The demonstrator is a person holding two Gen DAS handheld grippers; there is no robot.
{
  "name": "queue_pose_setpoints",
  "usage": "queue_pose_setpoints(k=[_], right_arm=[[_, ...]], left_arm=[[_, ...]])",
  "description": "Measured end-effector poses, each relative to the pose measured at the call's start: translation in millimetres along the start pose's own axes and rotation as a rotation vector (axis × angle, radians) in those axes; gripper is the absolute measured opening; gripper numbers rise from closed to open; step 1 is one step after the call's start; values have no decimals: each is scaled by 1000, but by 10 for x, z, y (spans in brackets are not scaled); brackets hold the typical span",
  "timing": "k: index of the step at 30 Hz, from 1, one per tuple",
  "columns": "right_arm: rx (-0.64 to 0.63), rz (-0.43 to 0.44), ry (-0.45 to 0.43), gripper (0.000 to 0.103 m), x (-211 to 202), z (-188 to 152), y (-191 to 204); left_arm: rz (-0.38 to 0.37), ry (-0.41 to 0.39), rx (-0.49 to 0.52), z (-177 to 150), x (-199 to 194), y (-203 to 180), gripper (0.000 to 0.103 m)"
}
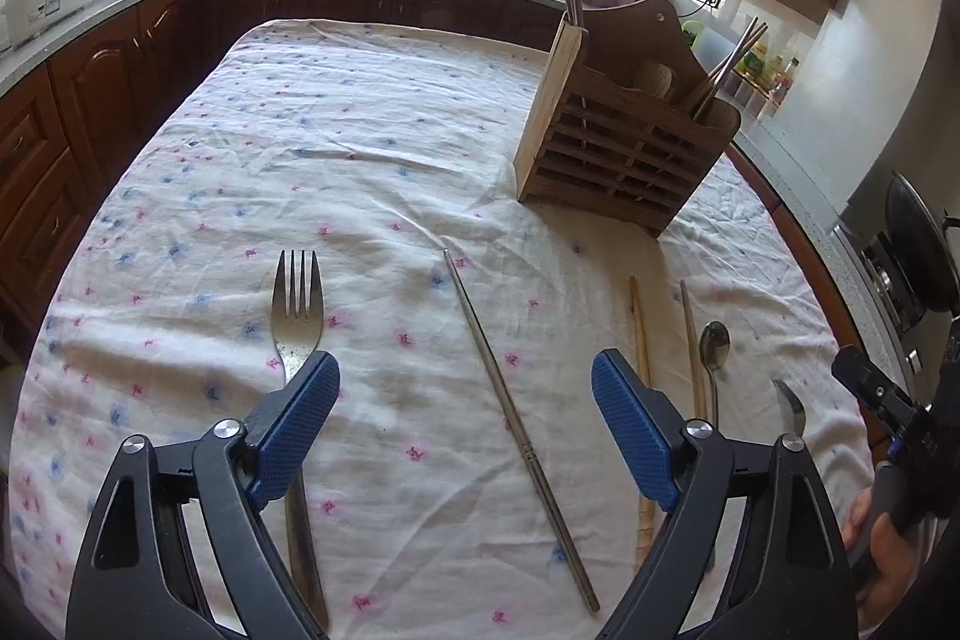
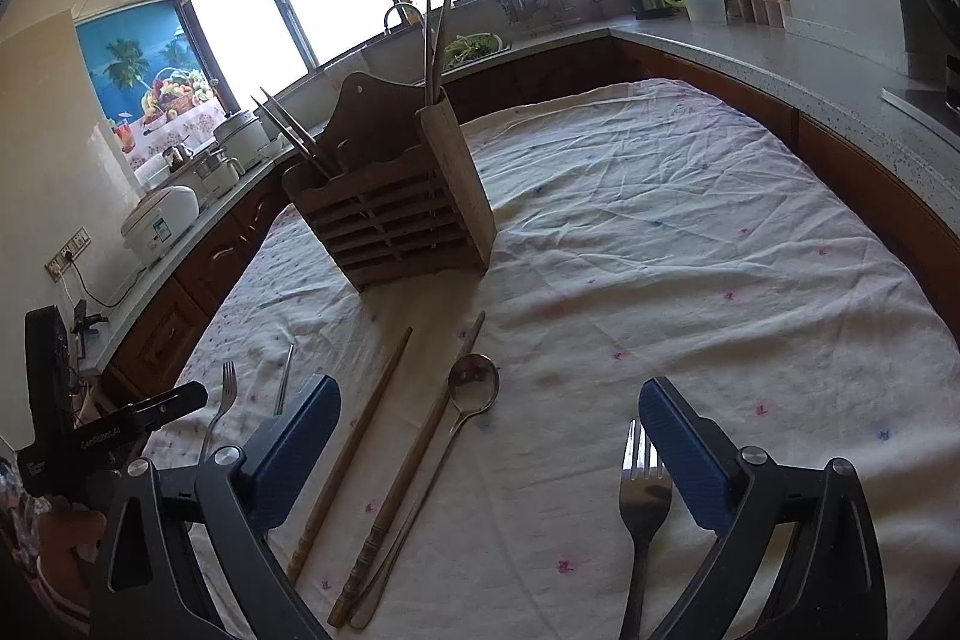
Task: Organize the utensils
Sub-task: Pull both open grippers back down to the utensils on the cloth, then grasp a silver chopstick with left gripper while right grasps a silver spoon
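Observation:
A wooden utensil holder (image 1: 624,142) (image 2: 390,214) stands upright on the flowered cloth, with chopsticks and metal handles sticking out of it. My left gripper (image 1: 465,376) hangs open above the cloth. A metal chopstick (image 1: 516,418) lies between its fingers, untouched, and a fork (image 1: 298,304) lies under its left finger. My right gripper (image 2: 487,391) is open too, over a spoon (image 2: 474,382) and two wooden chopsticks (image 2: 372,430). A second fork (image 2: 642,490) lies beside its right finger. Neither gripper holds anything.
The table's cloth (image 1: 360,130) runs to dark wood cabinets (image 1: 90,100) and a grey counter (image 2: 780,58) on three sides. Appliances (image 2: 162,220), a sink and a kettle stand on the counter. A hand (image 1: 882,538) holds the right tool at the picture's edge.

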State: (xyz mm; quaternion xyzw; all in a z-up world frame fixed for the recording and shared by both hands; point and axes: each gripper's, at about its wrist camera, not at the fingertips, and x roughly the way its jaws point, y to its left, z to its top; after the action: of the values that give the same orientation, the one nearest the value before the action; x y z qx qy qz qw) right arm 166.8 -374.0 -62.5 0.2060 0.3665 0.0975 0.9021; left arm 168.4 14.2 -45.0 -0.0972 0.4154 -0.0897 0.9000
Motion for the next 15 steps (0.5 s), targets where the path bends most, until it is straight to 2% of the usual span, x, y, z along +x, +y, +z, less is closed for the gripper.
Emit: queue_pose_setpoints(k=[3,7,12,15], right_arm=[[-6,1,35,90,164,13,13],[-39,-2,87,72,394,32,86],[-62,-16,138,68,636,57,118],[-71,-39,175,62,755,70,104]], left_arm=[[-1,31,8,62,163,0,75],[6,63,26,144,363,-17,65],[9,101,40,259,579,-29,57],[14,140,54,307,739,-38,47]])
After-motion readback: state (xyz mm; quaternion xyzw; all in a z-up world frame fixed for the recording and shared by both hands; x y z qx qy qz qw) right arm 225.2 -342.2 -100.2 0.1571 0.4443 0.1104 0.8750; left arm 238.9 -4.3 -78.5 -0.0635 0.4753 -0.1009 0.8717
